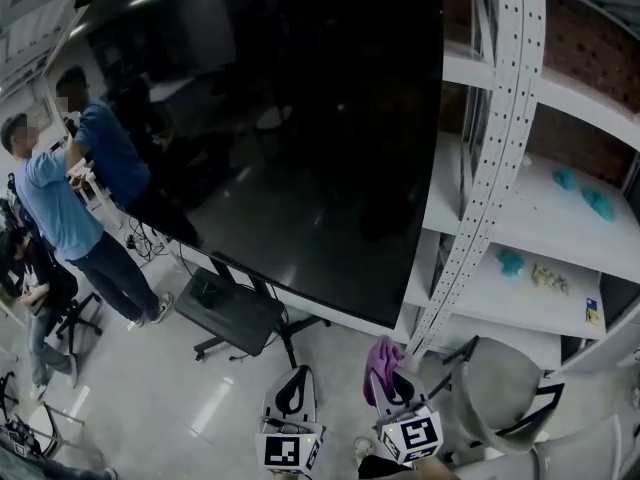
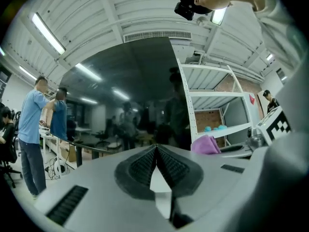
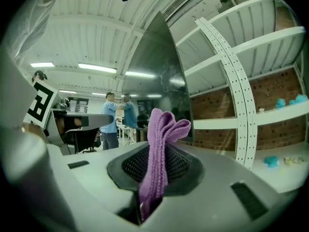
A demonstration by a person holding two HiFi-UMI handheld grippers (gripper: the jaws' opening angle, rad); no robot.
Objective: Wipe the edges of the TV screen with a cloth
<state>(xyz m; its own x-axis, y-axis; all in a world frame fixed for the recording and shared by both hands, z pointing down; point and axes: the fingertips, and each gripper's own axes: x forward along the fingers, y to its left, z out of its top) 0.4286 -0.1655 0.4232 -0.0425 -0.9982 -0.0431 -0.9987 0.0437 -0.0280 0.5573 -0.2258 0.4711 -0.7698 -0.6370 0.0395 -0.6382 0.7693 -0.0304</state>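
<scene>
- Head view: the dark TV screen (image 1: 290, 138) fills the upper middle, tilted across the frame and carried on a black wheeled stand (image 1: 235, 318) on the floor.
- Your left hand-held gripper (image 1: 295, 378) sits at the bottom centre and points up toward the screen's lower edge, apart from it.
- Your right hand-held gripper (image 1: 393, 380) is just beside it, with a purple cloth (image 1: 378, 360) bunched at its tip, near the screen's lower right corner.
- A white perforated upright (image 1: 490, 168) of a shelving rack stands close along the screen's right edge. The shelves (image 1: 540, 268) behind it carry small teal items (image 1: 598, 203).
- A grey chair (image 1: 500, 398) sits at lower right, and two people (image 1: 70, 188) in blue tops stand at the screen's left end.
- Left gripper view: the left hand-held gripper's (image 2: 156, 149) jaws are pressed together with nothing between them.
- The TV screen (image 2: 135, 95) is straight ahead. The cloth (image 2: 205, 144) shows at the right, the shelves (image 2: 212, 100) lie beyond it, and the two people (image 2: 38, 124) are on the left.
- Right gripper view: the right hand-held gripper (image 3: 157, 156) is clamped on the cloth (image 3: 164, 129), which folds up out of the jaws.
- The TV screen (image 3: 159, 76) appears nearly edge-on behind the cloth, with the perforated upright (image 3: 236, 95) just to its right. The two people (image 3: 116, 120) are in the distance.
</scene>
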